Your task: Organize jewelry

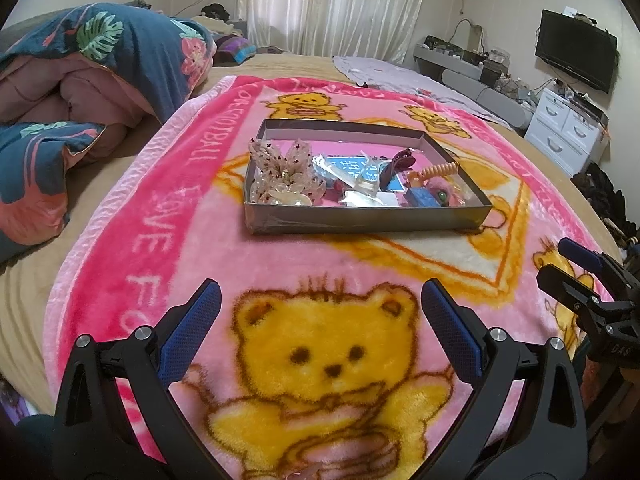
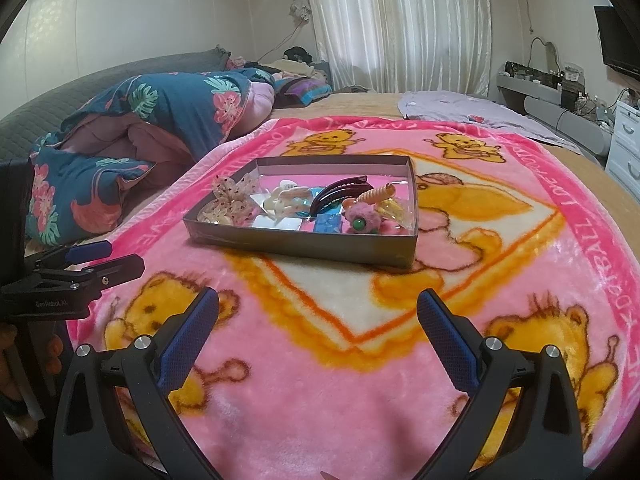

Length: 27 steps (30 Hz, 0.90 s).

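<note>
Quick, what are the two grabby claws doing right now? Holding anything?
Left gripper: open, holding nothing, above the pink teddy-bear blanket.
Right gripper: open, holding nothing, above that blanket too.

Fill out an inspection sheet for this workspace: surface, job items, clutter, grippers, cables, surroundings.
Surface: pink bear-print blanket spread flat over a bed.
Job's things: shallow grey box on the blanket, holding a sheer flower hair bow, a dark maroon hair clip, an orange spiral piece, a pink fuzzy piece with a green bead and small clear packets.
Clutter: folded floral quilt beside the blanket; lilac cloth at the far edge.
Grippers: left gripper and right gripper both open, empty, short of the box.
Cables: wires along the far wall by the shelf.
Surroundings: curtains, wall television, white drawers.
</note>
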Motion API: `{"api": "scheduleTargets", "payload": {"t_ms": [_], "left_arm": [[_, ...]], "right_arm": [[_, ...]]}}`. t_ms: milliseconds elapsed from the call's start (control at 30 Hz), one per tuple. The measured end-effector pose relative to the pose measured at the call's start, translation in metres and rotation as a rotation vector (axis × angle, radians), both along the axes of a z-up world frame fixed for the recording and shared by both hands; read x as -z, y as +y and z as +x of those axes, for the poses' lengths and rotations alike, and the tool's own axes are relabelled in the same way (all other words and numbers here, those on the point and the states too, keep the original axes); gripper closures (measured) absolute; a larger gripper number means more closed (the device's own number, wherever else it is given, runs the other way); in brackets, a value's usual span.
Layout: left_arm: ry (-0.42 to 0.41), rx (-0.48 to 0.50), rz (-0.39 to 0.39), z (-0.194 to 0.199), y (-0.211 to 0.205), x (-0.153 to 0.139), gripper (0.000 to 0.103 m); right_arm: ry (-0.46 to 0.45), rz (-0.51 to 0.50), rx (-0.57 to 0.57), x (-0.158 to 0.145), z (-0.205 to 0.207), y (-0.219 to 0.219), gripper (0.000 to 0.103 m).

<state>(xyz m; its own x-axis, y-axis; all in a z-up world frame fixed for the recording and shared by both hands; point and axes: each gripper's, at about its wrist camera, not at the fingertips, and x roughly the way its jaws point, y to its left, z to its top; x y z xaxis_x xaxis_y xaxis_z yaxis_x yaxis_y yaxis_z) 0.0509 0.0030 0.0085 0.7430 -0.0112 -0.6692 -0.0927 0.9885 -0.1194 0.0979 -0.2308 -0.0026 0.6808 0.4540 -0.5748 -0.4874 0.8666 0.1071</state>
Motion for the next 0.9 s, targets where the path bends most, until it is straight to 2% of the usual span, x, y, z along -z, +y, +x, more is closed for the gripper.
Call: {"api": "scheduleTargets", "payload": {"t_ms": [900], "left_arm": [[0.007,0.008,0.000,0.0007,-0.0023,0.0009,0.009]], "right_arm": [[0.003,-0.002,-0.001,-0.0001,-0.0007,0.0028,0.004]]}}
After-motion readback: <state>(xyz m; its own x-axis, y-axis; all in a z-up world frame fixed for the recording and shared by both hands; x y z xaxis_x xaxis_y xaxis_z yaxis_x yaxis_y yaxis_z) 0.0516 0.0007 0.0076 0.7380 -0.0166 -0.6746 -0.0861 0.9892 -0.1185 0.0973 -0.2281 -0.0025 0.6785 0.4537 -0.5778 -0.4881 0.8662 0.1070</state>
